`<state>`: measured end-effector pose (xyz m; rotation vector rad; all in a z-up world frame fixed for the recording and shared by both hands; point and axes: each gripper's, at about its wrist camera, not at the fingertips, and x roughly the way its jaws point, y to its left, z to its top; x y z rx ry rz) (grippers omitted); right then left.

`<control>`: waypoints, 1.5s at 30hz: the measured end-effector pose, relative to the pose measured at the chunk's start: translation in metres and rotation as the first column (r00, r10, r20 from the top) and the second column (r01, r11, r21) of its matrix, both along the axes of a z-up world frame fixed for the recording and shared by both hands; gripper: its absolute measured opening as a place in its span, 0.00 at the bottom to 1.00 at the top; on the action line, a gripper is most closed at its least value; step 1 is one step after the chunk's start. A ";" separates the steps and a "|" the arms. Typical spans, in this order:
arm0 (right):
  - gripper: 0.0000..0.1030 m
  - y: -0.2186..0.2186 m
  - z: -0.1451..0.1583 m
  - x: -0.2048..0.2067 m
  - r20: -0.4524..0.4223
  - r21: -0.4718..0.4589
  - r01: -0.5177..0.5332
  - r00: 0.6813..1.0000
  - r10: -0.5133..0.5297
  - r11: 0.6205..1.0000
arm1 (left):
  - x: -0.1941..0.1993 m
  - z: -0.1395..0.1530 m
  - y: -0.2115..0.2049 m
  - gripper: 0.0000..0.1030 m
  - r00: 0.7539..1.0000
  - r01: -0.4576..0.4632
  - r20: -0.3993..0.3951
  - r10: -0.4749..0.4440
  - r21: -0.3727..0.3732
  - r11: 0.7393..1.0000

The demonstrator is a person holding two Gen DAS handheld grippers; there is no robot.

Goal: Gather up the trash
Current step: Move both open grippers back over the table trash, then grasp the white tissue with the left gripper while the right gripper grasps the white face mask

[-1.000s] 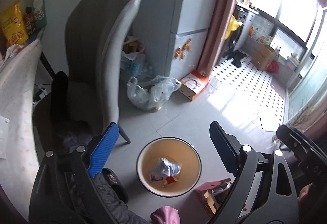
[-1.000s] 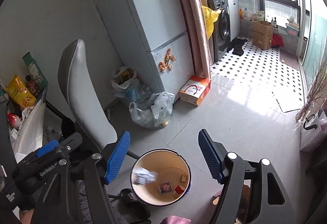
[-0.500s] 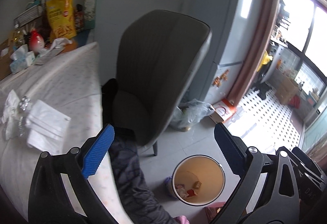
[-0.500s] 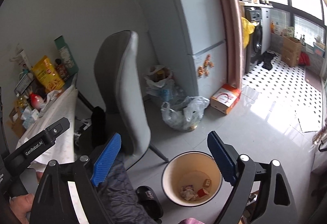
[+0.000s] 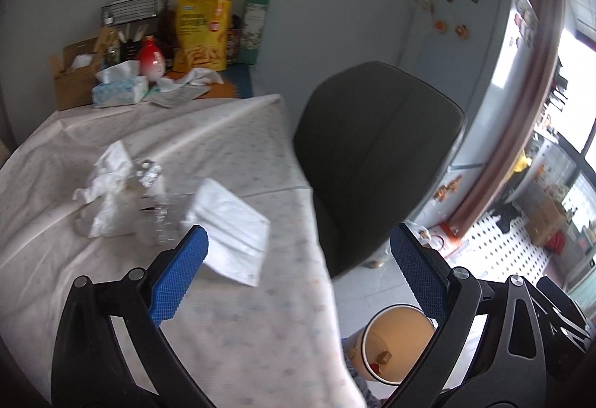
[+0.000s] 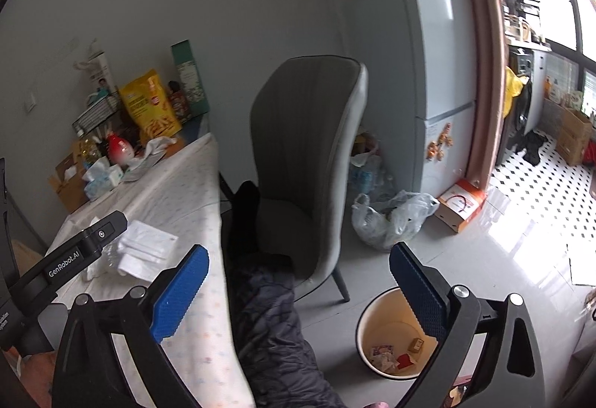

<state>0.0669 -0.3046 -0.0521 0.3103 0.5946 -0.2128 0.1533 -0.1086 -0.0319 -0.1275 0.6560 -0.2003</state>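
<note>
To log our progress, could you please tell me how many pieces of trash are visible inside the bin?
3 in the bin: a crumpled wrapper at left, a red scrap beside it, a small brown box behind; the right gripper may hide more.

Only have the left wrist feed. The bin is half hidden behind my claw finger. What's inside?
Observer: The bin holds a crumpled wrapper, a red scrap and a small brown box.
Operator: Right claw carrying anything?
Observer: No. The right claw is open with nothing between its fingers.
Operator: Anything on the floor behind the chair?
Observer: A filled clear plastic bag lies on the floor beside the fridge.
</note>
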 end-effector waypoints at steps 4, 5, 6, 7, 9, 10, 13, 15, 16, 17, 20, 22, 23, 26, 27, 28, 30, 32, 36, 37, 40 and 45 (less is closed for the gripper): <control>0.93 0.032 0.006 0.007 0.002 -0.011 -0.043 0.999 0.043 0.999 | 0.000 0.000 0.038 0.95 0.999 -0.051 0.001 0.051 -0.030 0.998; 0.93 0.038 0.007 0.009 0.001 -0.016 -0.053 0.999 0.053 0.998 | -0.001 0.001 0.047 0.95 0.998 -0.062 0.004 0.062 -0.033 0.998; 0.93 0.046 0.009 0.011 0.000 -0.020 -0.063 0.998 0.063 0.998 | -0.001 0.001 0.054 0.95 0.997 -0.071 0.007 0.071 -0.036 0.997; 0.93 0.055 0.010 0.013 -0.001 -0.024 -0.076 0.997 0.076 0.997 | -0.002 0.001 0.063 0.95 0.997 -0.082 0.010 0.083 -0.041 0.996; 0.93 0.069 0.011 0.016 -0.003 -0.031 -0.090 0.996 0.089 0.995 | -0.002 0.000 0.077 0.95 0.995 -0.097 0.011 0.098 -0.049 0.994; 0.93 0.077 0.012 0.018 -0.006 -0.038 -0.096 0.995 0.096 0.995 | -0.002 -0.001 0.087 0.95 0.994 -0.109 0.010 0.109 -0.054 0.993; 0.93 0.096 0.012 0.023 -0.016 -0.049 -0.121 0.993 0.120 0.991 | -0.004 -0.002 0.109 0.95 0.991 -0.135 0.006 0.136 -0.066 0.989; 0.93 0.111 0.013 0.027 -0.025 -0.061 -0.136 0.991 0.134 0.989 | -0.003 -0.003 0.124 0.95 0.989 -0.146 -0.001 0.147 -0.083 0.986; 0.93 0.115 0.014 0.029 -0.026 -0.064 -0.144 0.989 0.142 0.988 | -0.004 -0.003 0.131 0.95 0.988 -0.151 0.001 0.152 -0.091 0.984; 0.93 0.123 0.014 0.031 -0.027 -0.070 -0.154 0.988 0.152 0.986 | -0.004 -0.004 0.137 0.95 0.987 -0.158 0.004 0.159 -0.092 0.983; 0.93 0.143 0.011 0.037 -0.033 -0.080 -0.187 0.982 0.185 0.979 | -0.002 -0.006 0.154 0.95 0.984 -0.180 0.004 0.181 -0.089 0.980; 0.93 0.156 0.009 0.043 -0.037 -0.086 -0.207 0.978 0.204 0.975 | 0.000 -0.008 0.165 0.94 0.979 -0.203 0.003 0.204 -0.088 0.975; 0.93 0.161 0.008 0.047 -0.042 -0.084 -0.218 0.976 0.215 0.972 | 0.001 -0.010 0.172 0.94 0.976 -0.216 0.001 0.217 -0.090 0.972; 0.92 0.174 0.004 0.057 -0.053 -0.085 -0.247 0.968 0.243 0.965 | 0.005 -0.015 0.188 0.94 0.969 -0.245 -0.005 0.245 -0.089 0.965; 0.92 0.178 0.002 0.060 -0.052 -0.087 -0.255 0.967 0.251 0.963 | 0.007 -0.019 0.193 0.94 0.967 -0.255 -0.006 0.255 -0.081 0.964; 0.92 0.181 0.000 0.064 -0.053 -0.086 -0.263 0.964 0.259 0.961 | 0.010 -0.022 0.196 0.94 0.965 -0.260 -0.010 0.260 -0.076 0.963; 0.90 0.187 -0.005 0.073 -0.063 -0.073 -0.274 0.961 0.270 0.959 | 0.017 -0.029 0.202 0.94 0.964 -0.267 -0.029 0.265 -0.077 0.961; 0.87 0.193 -0.011 0.083 -0.080 -0.061 -0.287 0.956 0.282 0.956 | 0.025 -0.036 0.207 0.92 0.962 -0.273 -0.049 0.270 -0.076 0.959; 0.86 0.203 -0.019 0.099 -0.092 -0.063 -0.305 0.950 0.299 0.950 | 0.037 -0.046 0.208 0.91 0.960 -0.278 -0.064 0.274 -0.062 0.959; 0.86 0.204 -0.021 0.101 -0.096 -0.061 -0.309 0.948 0.302 0.949 | 0.042 -0.050 0.208 0.89 0.960 -0.275 -0.071 0.271 -0.060 0.960; 0.81 0.206 -0.031 0.112 -0.118 -0.050 -0.321 0.942 0.313 0.946 | 0.053 -0.060 0.204 0.83 0.961 -0.265 -0.094 0.260 -0.052 0.963; 0.67 0.210 -0.049 0.131 -0.159 -0.020 -0.338 0.930 0.331 0.941 | 0.069 -0.078 0.199 0.70 0.960 -0.250 -0.138 0.242 -0.042 0.967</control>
